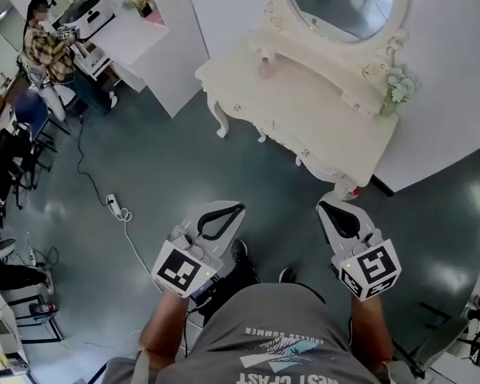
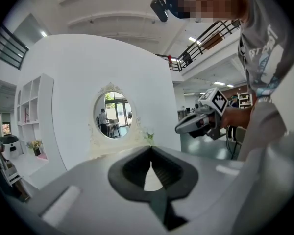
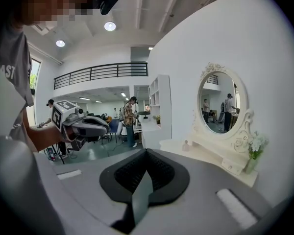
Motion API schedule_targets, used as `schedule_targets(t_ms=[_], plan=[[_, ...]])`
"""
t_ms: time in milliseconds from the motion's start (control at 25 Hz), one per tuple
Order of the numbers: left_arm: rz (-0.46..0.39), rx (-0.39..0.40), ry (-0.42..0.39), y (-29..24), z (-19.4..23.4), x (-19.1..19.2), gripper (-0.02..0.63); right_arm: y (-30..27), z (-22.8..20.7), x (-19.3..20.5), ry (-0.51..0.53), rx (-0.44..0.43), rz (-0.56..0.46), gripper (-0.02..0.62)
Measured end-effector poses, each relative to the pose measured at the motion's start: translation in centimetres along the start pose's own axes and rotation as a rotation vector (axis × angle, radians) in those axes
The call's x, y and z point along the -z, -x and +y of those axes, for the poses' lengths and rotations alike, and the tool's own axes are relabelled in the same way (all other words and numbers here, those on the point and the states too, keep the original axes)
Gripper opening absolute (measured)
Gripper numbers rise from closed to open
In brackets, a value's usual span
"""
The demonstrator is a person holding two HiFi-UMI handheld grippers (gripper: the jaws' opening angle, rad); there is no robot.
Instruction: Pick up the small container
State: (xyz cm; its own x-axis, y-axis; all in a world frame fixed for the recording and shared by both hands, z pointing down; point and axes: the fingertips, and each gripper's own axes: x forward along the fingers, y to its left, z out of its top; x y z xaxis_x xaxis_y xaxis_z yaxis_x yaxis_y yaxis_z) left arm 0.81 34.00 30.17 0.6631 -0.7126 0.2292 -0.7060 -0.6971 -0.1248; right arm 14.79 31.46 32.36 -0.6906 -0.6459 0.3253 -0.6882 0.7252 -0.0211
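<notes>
A small pale pink container (image 1: pixel 264 70) stands on the cream dressing table (image 1: pixel 320 110) near its left end, below the oval mirror (image 1: pixel 340 2). In the right gripper view the container (image 3: pixel 186 145) sits well ahead on the tabletop. My left gripper (image 1: pixel 238 208) and right gripper (image 1: pixel 323 205) hover over the dark floor in front of the table, both short of it. Each has its jaws together with nothing between them. The left gripper view shows its own closed tips (image 2: pixel 151 148) aimed at the mirror (image 2: pixel 111 114).
A vase of white flowers (image 1: pixel 396 90) stands at the table's right end. A power strip and cable (image 1: pixel 114 206) lie on the floor at left. A person in a plaid shirt (image 1: pixel 48 50) stands by white shelving (image 1: pixel 136 22) far left, with chairs (image 1: pixel 32 118) nearby.
</notes>
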Motion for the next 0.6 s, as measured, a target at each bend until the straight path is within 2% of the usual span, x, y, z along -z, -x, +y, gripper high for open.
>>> schedule_targets(t_ms=[280,600], plan=[[-0.029,0.077,-0.004,0.0,7.1,1.0,0.003,-4.9,1.0,-2.6,0.0,0.09,0.008,0.002],[-0.074,0.148,-0.017,0.4,12.9,2.5,0.003,-9.3,2.4,-4.2,0.009,0.171,0.038,0.002]])
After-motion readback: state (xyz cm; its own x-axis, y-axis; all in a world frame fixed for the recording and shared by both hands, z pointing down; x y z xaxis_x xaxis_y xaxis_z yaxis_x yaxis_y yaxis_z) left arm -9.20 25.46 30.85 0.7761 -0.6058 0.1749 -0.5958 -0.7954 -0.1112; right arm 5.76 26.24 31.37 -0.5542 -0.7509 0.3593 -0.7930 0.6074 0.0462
